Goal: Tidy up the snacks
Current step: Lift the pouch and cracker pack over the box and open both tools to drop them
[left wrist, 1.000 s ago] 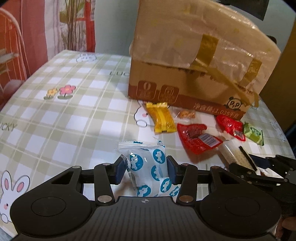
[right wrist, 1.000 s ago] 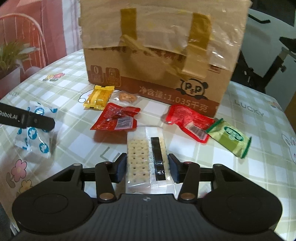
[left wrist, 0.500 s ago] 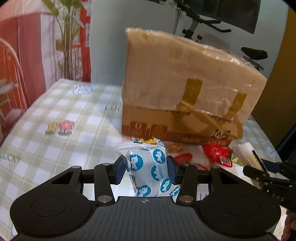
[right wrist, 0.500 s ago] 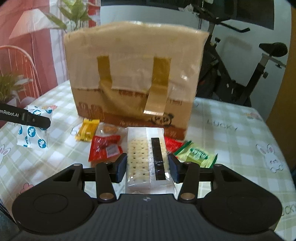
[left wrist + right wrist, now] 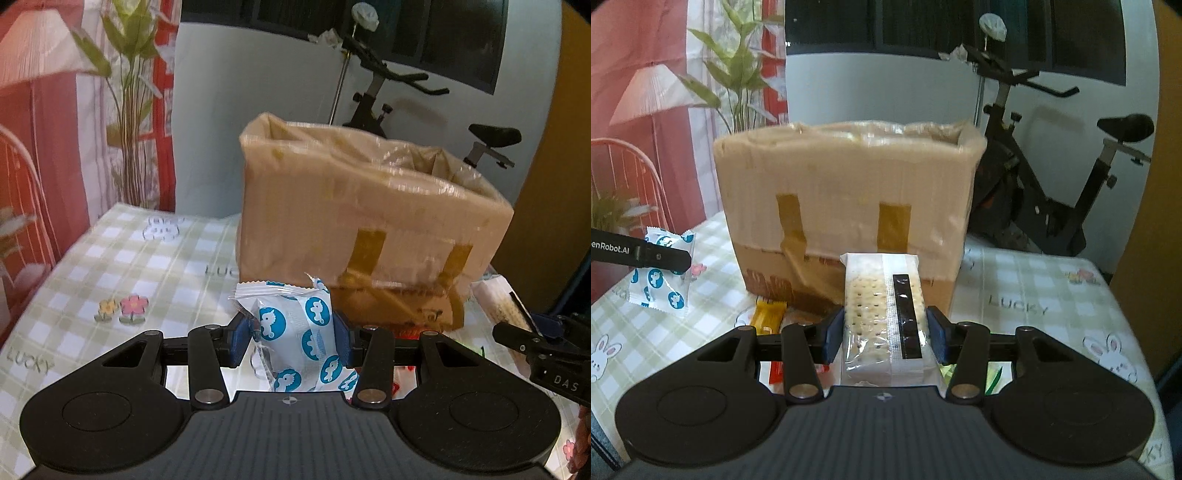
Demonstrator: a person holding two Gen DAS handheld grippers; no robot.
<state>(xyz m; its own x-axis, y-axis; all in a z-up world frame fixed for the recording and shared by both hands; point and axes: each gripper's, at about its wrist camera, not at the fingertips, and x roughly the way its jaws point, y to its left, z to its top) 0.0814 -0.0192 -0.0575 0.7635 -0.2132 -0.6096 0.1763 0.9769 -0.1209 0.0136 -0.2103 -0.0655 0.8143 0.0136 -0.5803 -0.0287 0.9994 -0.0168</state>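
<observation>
My left gripper [image 5: 291, 338] is shut on a white snack packet with blue round prints [image 5: 299, 332], held in the air in front of the cardboard box [image 5: 369, 221]. My right gripper [image 5: 884, 334] is shut on a clear pack of crackers [image 5: 882, 310], also lifted before the box [image 5: 846, 206]. The box stands open at the top, wrapped in clear film with brown tape strips. In the right wrist view the left gripper's finger and its blue-print packet [image 5: 661, 284] show at the far left. The cracker pack [image 5: 498, 306] shows at the right of the left wrist view.
A yellow snack [image 5: 768, 314] and a red one [image 5: 775, 373] lie on the checked tablecloth [image 5: 1034, 295] at the box's foot, partly hidden. A green packet [image 5: 993, 376] peeks out behind my right finger. An exercise bike [image 5: 1052, 192] stands behind the table, a plant [image 5: 125, 110] at the left.
Both grippers have risen with their packets held fast. The box's open top has come into sight, and the snacks on the table have sunk low in both views.
</observation>
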